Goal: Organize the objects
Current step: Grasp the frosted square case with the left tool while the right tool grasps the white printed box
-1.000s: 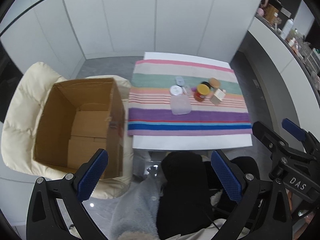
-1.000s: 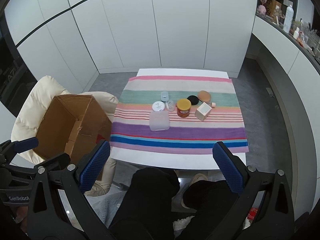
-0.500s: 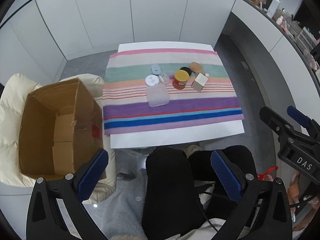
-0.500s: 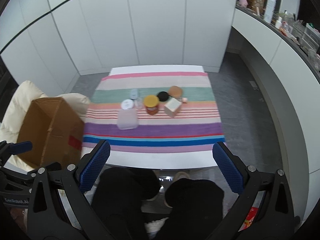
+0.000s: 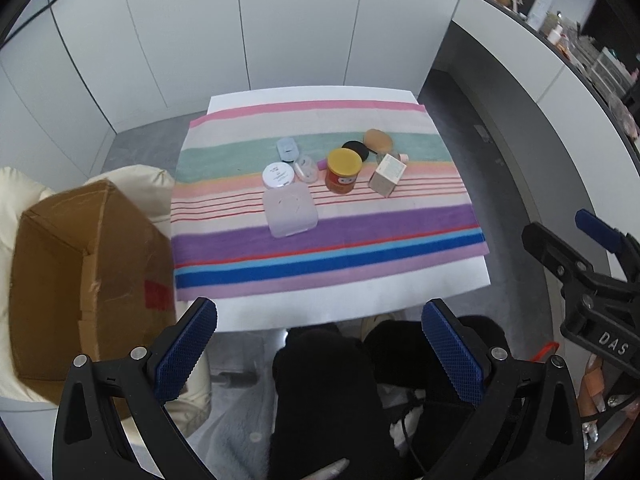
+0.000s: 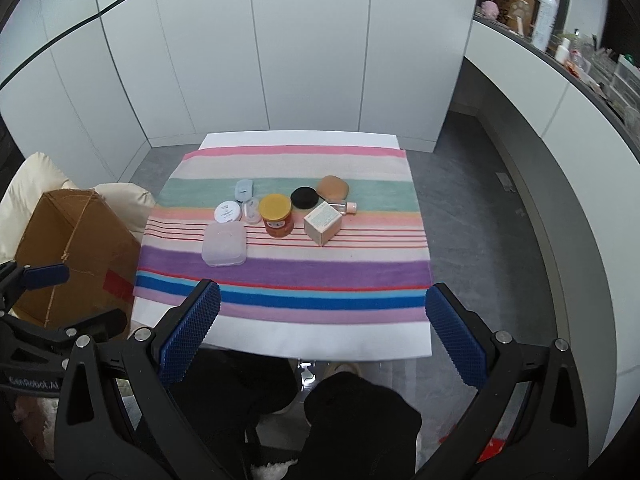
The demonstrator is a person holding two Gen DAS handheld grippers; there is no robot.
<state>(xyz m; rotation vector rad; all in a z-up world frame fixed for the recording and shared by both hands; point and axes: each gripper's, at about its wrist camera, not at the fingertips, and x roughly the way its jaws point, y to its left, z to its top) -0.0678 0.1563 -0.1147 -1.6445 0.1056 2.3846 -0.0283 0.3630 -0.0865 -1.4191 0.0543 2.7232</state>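
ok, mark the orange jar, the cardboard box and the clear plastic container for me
orange jar (image 6: 275,208): right wrist view, on its yellow lid.
cardboard box (image 5: 60,280): left wrist view, on its inner wall.
clear plastic container (image 6: 224,246): right wrist view, on its lid centre.

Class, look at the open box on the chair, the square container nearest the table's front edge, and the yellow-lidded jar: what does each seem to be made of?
Box: corrugated cardboard, matte brown, creased walls. Square container: probably frosted plastic, translucent and milky. Jar: likely clear glass or plastic showing orange contents, with a smooth yellow lid.
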